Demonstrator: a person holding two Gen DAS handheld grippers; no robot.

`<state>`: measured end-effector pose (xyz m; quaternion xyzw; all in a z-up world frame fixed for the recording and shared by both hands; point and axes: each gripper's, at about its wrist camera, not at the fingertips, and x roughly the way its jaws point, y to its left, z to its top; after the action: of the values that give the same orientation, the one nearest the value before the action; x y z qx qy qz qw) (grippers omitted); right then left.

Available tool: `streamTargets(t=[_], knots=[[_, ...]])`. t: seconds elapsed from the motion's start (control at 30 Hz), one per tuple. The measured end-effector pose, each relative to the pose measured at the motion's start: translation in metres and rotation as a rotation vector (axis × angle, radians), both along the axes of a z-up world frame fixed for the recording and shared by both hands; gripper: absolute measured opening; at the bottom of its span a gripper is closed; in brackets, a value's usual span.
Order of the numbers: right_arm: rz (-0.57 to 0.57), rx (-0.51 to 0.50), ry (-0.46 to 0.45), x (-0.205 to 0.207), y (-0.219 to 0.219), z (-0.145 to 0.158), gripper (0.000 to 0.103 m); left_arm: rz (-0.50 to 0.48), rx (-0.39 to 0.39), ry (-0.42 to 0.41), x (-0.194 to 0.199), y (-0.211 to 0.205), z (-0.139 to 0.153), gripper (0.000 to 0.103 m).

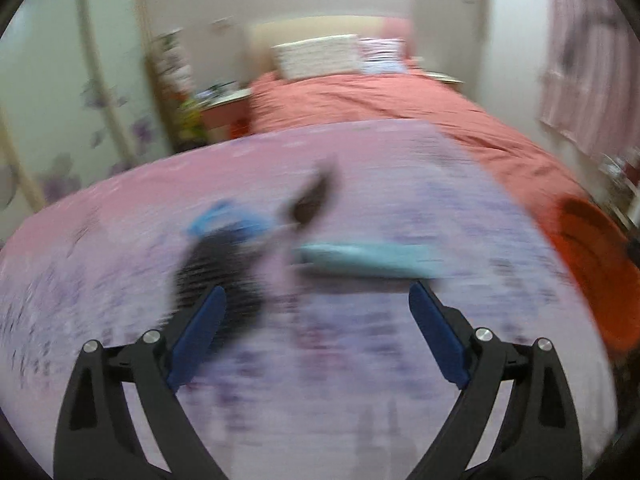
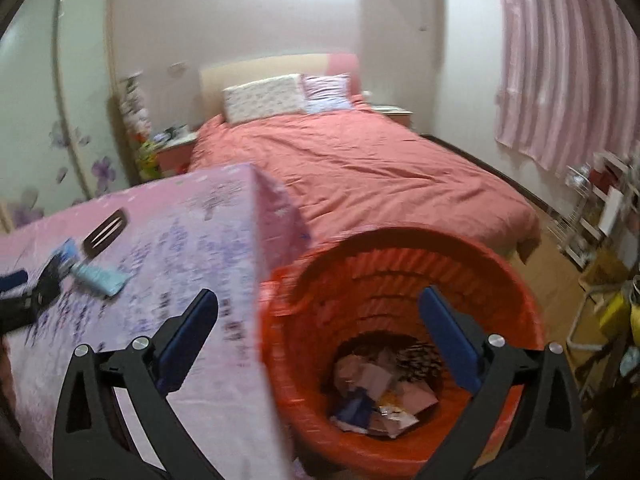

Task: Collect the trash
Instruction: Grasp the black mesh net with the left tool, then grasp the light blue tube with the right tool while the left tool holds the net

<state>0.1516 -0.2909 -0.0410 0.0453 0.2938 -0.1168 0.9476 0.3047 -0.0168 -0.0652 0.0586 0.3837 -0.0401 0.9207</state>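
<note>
- Right gripper (image 2: 318, 312) tilted downward over the near rim of the orange bin (image 2: 516, 276); jaws spread wide, nothing between the blue pads.
- The bin stands on the floor just off the table's right edge, beside the corner. Inside, a heap of crumpled paper and wrappers (image 2: 384, 388) at the bottom, below and between the fingers, not touching them. Pieces too jumbled to count.
- Left gripper (image 1: 318, 312) angled down over the table with pink-lilac cloth (image 1: 320, 400); jaws released wide, empty. That view is heavily smeared.
- Three pieces of litter on the table, toward its left side, seen from the right wrist: a pale blue tube (image 2: 100, 278), a small blue packet (image 2: 66, 250), a dark brown flat wrapper (image 2: 105, 232) farthest back.
- In the left view the tube (image 1: 368, 258) lies just ahead of the right-hand pad, apart from it; the blue packet (image 1: 224, 220) and brown wrapper (image 1: 314, 200) lie beyond.
- A dark blurred shape (image 1: 220, 276) sits at the left pad's tip; cannot tell what it is.
- Beyond the table: one bed with a salmon cover (image 2: 360, 168), two pillows (image 2: 264, 98) at the headboard.
</note>
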Motion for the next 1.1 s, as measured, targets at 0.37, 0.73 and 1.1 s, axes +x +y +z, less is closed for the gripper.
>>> streamTargets(t=[0.37, 0.73, 1.1], knots=[[0.201, 0.100, 0.072, 0.029, 0.074, -0.009, 0.100, 0.101, -0.057, 0.100, 0.041, 0.056, -0.030, 0.039], [0.387, 0.039, 0.128, 0.089, 0.163, -0.022, 0.100, 0.175, -0.021, 0.091, 0.013, 0.122, -0.029, 0.021], [0.479, -0.004, 0.300, 0.133, 0.202, -0.041, 0.059, 0.182, -0.002, 0.098, 0.018, 0.118, -0.030, 0.021]])
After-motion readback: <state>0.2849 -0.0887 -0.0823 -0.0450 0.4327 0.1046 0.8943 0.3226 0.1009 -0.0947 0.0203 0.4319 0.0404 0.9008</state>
